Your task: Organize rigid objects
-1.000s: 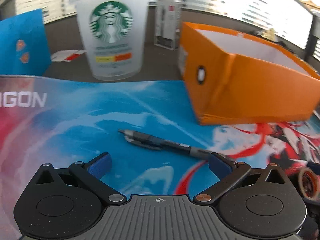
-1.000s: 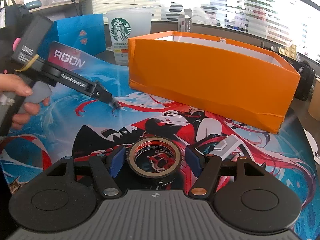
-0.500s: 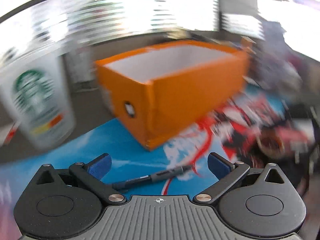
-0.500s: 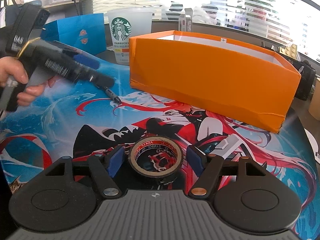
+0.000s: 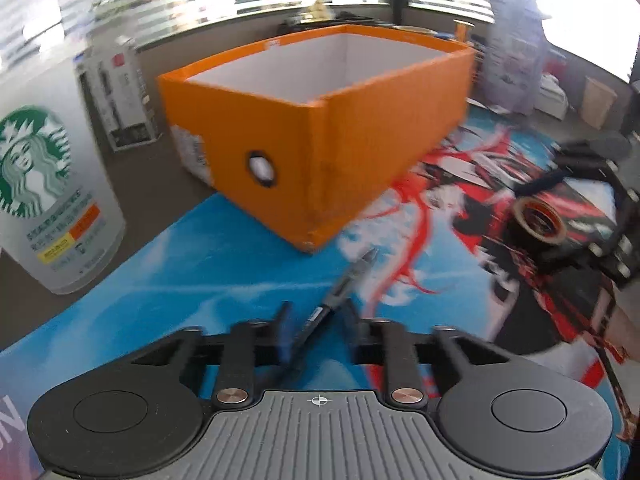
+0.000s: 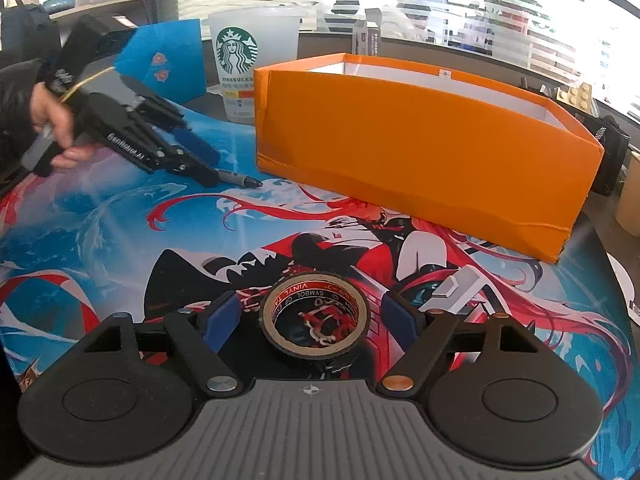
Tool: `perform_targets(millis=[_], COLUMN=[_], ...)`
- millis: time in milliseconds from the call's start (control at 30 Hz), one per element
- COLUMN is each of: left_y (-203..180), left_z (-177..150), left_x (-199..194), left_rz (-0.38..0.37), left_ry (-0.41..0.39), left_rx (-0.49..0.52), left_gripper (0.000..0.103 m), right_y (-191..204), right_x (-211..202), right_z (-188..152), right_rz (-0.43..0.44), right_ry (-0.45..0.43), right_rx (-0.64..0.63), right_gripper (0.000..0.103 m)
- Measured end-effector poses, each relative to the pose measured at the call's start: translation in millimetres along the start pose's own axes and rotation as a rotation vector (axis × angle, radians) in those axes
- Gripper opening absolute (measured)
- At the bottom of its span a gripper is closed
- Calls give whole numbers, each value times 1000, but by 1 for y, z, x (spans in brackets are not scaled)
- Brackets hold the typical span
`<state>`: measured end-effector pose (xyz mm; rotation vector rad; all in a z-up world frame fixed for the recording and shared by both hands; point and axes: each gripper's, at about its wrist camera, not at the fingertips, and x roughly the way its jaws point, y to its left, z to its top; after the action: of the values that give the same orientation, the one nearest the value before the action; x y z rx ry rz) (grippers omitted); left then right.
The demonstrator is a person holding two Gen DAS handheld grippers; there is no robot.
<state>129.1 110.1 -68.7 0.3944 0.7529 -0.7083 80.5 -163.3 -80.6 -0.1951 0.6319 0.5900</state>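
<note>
A black pen (image 5: 340,288) lies on the printed desk mat, its tip toward the orange open box (image 5: 360,152). My left gripper (image 5: 316,316) is shut on the pen's barrel. In the right wrist view the pen (image 6: 240,179) sticks out of the left gripper (image 6: 208,165), near the orange box (image 6: 420,152). A roll of vinyl tape (image 6: 316,286) lies flat on the mat between the fingers of my right gripper (image 6: 312,314). Its jaws are opening and the blue pads stand clear of the roll on both sides.
A frosted Starbucks cup (image 5: 44,184) stands left of the box, with a small white carton (image 5: 120,96) behind it. A blue paper bag (image 6: 168,64) stands at the far left. A person's hand (image 6: 56,120) holds the left gripper. The mat (image 6: 120,240) covers the desk.
The left gripper rolled and swung toward the box corner, then closed on the pen. The right gripper's fingers spread wider around the tape roll, which stayed put.
</note>
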Motion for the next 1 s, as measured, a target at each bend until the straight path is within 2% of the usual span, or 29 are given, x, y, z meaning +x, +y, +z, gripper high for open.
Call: perform_targets(millis=[100, 167, 233, 267, 367, 600, 1000], left_y=[-20, -24, -25, -30, -42, -48, -78], left_z=[-5, -8, -7, -7, -5, -5, 18], left_x=[-4, -5, -5, -4, -2, -1, -28], left_rz=[63, 111, 154, 185, 240, 205, 191], left_ry=[-24, -37, -43, -42, -49, -102, -225], left_rx=[12, -101, -200, -215, -230, -344, -344], left_gripper=[8, 8, 8, 8, 8, 7, 7], right_y=[-2, -2, 0, 1, 3, 3, 7], right_x=[2, 3, 3, 2, 1, -7, -23], right_z=[2, 3, 4, 4, 4, 3, 15], right_rz=[-16, -30, -31, -27, -37, -84, -87], right_ry=[-1, -4, -9, -11, -8, -32, -93], right_rx=[18, 22, 16, 13, 8, 6, -15], right_gripper=[75, 71, 59, 52, 52, 52, 52])
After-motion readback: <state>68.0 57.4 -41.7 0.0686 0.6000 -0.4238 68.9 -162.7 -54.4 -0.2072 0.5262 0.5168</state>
